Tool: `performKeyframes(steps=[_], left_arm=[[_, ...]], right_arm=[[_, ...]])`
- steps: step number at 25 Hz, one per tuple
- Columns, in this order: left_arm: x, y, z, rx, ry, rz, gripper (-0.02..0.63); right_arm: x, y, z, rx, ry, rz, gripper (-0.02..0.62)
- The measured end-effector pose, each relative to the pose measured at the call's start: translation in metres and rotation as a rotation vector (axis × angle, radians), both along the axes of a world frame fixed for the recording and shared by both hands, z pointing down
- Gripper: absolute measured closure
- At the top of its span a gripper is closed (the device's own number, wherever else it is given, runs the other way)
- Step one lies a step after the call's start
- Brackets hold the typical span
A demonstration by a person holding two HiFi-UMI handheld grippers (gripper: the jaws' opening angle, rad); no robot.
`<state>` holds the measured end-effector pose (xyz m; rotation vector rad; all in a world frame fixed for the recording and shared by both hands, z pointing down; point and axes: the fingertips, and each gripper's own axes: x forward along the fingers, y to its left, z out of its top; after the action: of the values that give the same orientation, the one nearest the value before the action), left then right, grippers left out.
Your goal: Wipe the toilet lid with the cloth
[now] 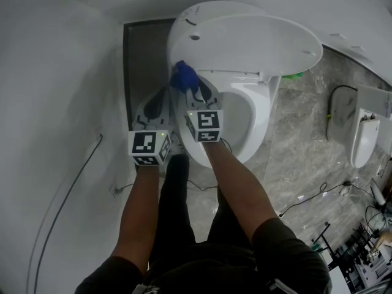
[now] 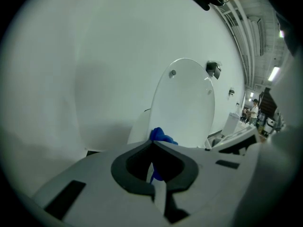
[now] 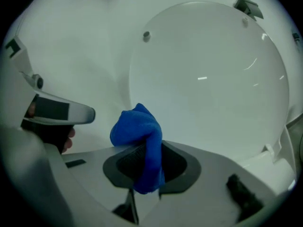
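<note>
The white toilet lid [image 1: 245,41] stands raised over the bowl [image 1: 245,112]. It fills the right gripper view [image 3: 208,79] and rises ahead in the left gripper view [image 2: 184,108]. My right gripper [image 1: 185,86] [image 3: 147,145] is shut on a bunched blue cloth [image 1: 184,76] [image 3: 139,131], held close to the lid's lower left part; whether the cloth touches the lid I cannot tell. To its left my left gripper [image 1: 164,94] [image 2: 152,143] is shut with nothing in it, and the cloth [image 2: 161,136] shows just beyond its tips.
A white wall runs along the left, with a dark panel [image 1: 144,54] behind the toilet. A second white fixture [image 1: 364,133] stands at the right on the marble floor, cables [image 1: 306,201] trail across it, and equipment clutters the lower right corner.
</note>
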<state>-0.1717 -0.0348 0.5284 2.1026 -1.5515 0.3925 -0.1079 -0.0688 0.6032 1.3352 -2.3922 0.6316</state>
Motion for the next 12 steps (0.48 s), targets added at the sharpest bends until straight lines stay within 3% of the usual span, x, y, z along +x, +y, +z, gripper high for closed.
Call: performKeyframes(steps=[12], left_arm=[[0.001,0.004,0.018,-0.037,0.0,0.018,0.595]], right_arm=[[0.034,-0.028,0.049,-0.15,0.113,0.064,0.515]])
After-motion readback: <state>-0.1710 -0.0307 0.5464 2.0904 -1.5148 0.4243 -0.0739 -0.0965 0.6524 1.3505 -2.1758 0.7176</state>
